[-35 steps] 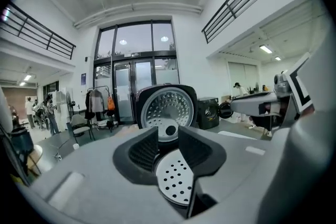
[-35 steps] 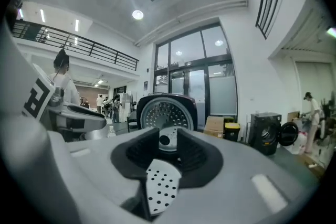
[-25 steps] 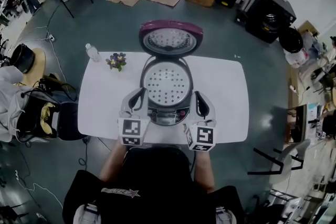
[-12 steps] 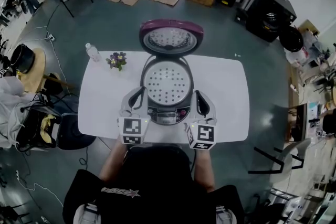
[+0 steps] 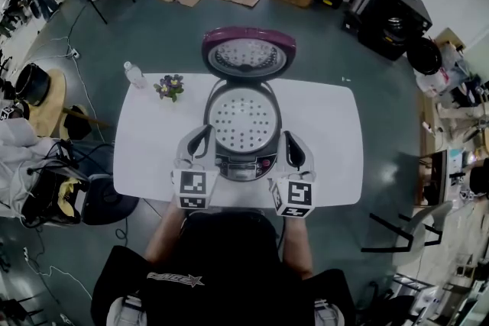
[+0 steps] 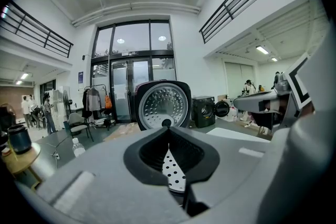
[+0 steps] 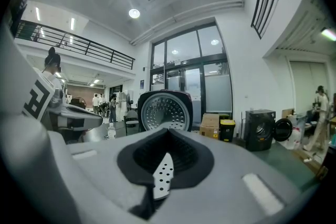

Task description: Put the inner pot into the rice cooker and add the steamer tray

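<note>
White tray point(image 5: 242, 121) lies between left tool point(image 5: 201, 135), right tool point(image 5: 289, 139).

The head view is taken from high above the person and is aimed steeply down, so the whole tabletop point(image 5: 321, 133) is framed from afar, with the rice cooker point(image 5: 243, 164) at centre. The left tool point(image 5: 200, 143) and the right tool point(image 5: 293, 147) are seen from above on either side of it. Each tool view is taken from low on its own tool, close behind the jaws, and is pointed almost level across the cooker towards the glass doors point(image 6: 121, 86). The raised lid point(image 5: 248, 55) and the steamer tray point(image 5: 241, 121) are shared by all three views. In each tool view the other tool is caught at the inner edge.
</note>
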The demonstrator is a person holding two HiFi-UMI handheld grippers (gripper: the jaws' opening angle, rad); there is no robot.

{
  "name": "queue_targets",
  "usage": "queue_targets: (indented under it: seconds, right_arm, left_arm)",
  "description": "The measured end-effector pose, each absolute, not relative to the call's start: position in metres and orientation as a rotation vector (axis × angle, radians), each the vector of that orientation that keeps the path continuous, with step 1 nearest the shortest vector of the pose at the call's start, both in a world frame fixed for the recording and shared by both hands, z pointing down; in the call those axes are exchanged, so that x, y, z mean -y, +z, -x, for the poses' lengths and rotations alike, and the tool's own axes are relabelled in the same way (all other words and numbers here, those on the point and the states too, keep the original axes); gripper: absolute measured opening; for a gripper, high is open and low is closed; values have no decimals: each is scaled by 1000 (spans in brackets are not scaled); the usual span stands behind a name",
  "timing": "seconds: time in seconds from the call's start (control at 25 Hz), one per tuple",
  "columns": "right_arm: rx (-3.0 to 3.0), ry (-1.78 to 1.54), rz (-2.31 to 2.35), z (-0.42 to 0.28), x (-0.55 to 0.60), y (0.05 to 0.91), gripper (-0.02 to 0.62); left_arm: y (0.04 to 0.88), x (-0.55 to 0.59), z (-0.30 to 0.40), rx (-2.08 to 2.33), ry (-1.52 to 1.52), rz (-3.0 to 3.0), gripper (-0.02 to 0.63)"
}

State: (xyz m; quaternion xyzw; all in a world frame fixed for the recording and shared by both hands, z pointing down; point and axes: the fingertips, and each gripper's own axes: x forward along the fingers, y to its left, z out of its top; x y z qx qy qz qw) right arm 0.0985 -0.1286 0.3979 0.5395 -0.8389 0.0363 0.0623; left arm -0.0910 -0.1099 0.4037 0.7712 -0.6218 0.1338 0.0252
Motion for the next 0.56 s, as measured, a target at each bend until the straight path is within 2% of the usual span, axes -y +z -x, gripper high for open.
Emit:
queue_targets:
  seconds: [0.56]
  right_arm:
    - [2528, 111, -1643, -101, 129, 398, 6]
  left_arm:
    - [404, 111, 90, 1917, 426, -2394, 9]
